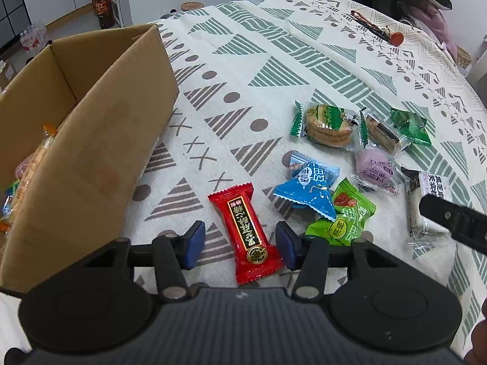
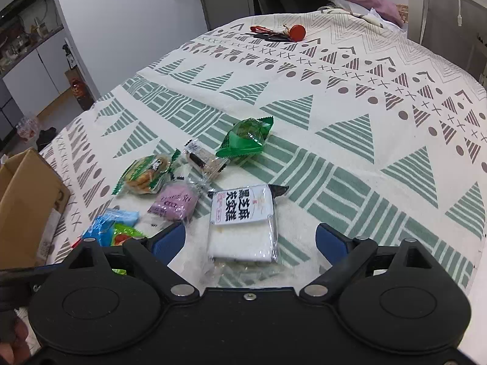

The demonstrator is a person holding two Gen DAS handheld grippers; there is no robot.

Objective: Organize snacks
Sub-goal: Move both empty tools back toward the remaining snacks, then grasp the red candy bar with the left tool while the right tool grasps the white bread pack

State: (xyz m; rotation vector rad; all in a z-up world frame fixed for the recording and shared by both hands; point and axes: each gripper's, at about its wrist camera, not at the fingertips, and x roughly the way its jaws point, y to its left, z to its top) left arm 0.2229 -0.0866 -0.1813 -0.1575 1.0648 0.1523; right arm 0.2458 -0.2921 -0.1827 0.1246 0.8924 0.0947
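A red snack bar (image 1: 246,231) lies on the patterned tablecloth between the blue pads of my left gripper (image 1: 240,245), which is open around its near end without pinching it. To its right lie a blue packet (image 1: 307,187), green packets (image 1: 350,219), a biscuit pack (image 1: 327,124), a purple cake (image 1: 376,165) and a dark green packet (image 1: 411,126). My right gripper (image 2: 249,241) is open with a white black-sesame cake pack (image 2: 243,222) between its pads. The cardboard box (image 1: 91,140) stands at left, holding several snacks.
The right gripper's black finger (image 1: 453,222) reaches in at the right edge of the left wrist view. Red-handled scissors and a red round object (image 2: 296,32) lie at the far side of the table. A chair with clothing stands beyond.
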